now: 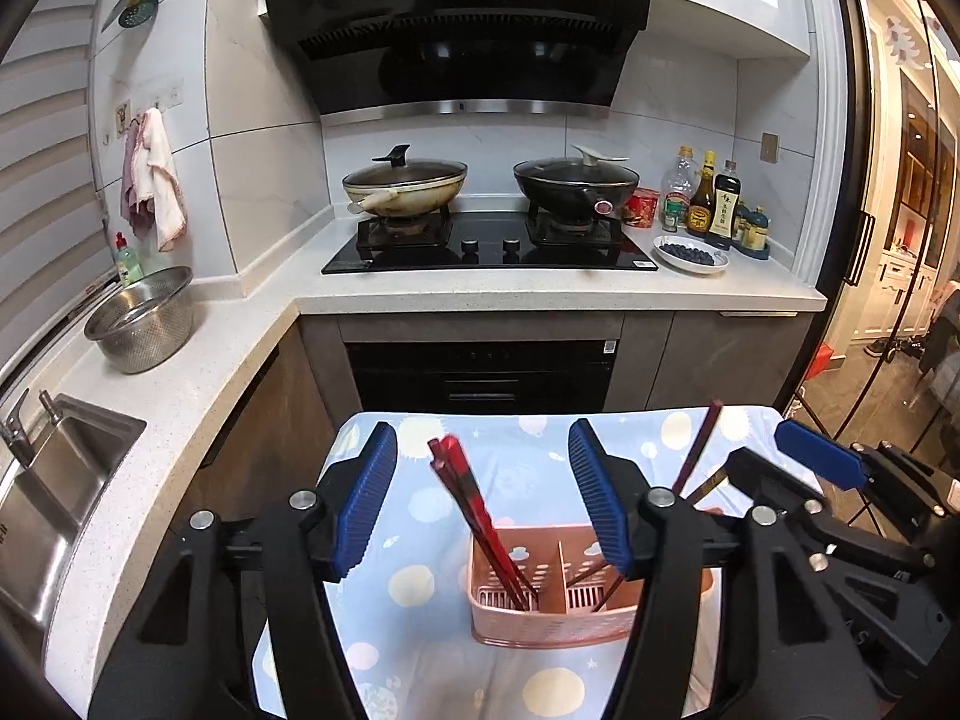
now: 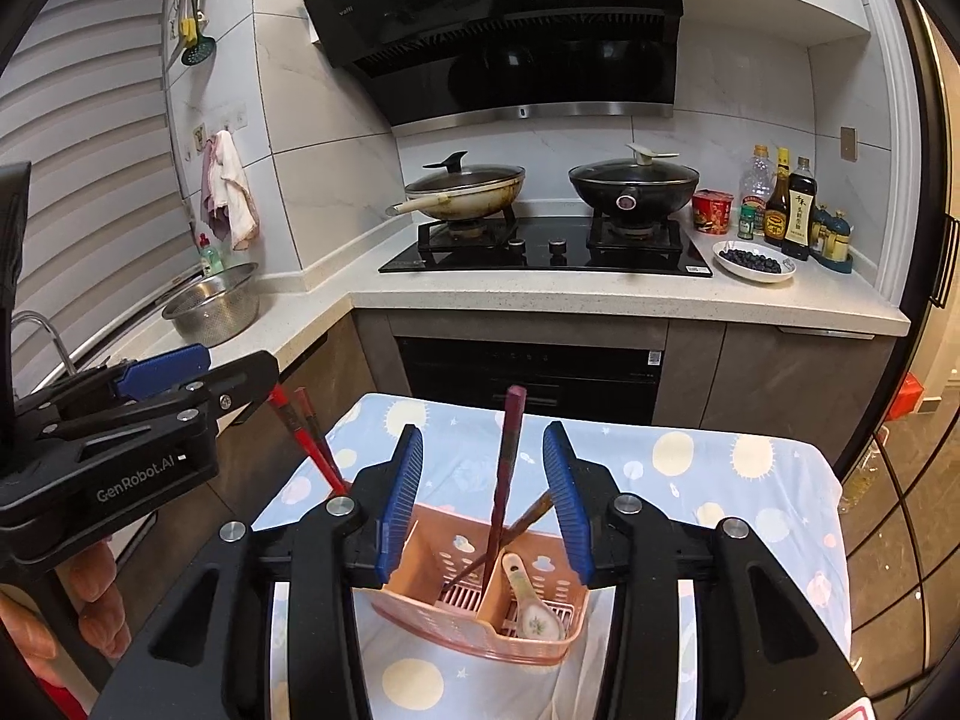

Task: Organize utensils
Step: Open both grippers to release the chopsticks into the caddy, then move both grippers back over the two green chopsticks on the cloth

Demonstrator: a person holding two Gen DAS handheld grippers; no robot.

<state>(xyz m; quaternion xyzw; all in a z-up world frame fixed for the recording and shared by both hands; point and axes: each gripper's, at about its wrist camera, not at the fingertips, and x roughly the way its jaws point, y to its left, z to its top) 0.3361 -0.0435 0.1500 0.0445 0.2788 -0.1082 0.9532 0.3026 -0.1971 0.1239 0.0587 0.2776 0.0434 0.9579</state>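
Note:
A pink slotted utensil basket (image 1: pixel 552 618) stands on a small table with a blue patterned cloth (image 1: pixel 516 456). Red chopsticks (image 1: pixel 468 492) lean in its left compartment, dark chopsticks (image 1: pixel 696 456) in another. In the right wrist view the basket (image 2: pixel 480 618) holds dark chopsticks (image 2: pixel 507 468), red chopsticks (image 2: pixel 306 444) and a ceramic spoon (image 2: pixel 534 606). My left gripper (image 1: pixel 480 498) is open and empty above the basket. My right gripper (image 2: pixel 483 498) is open and empty, its fingers either side of the dark chopsticks.
An L-shaped white counter (image 1: pixel 540 288) carries a hob with two lidded woks (image 1: pixel 408 183), sauce bottles (image 1: pixel 714 198), a plate of blueberries (image 1: pixel 690 255) and a steel colander (image 1: pixel 141 318). A sink (image 1: pixel 54 480) is at left. Glass doors (image 1: pixel 900 240) stand at right.

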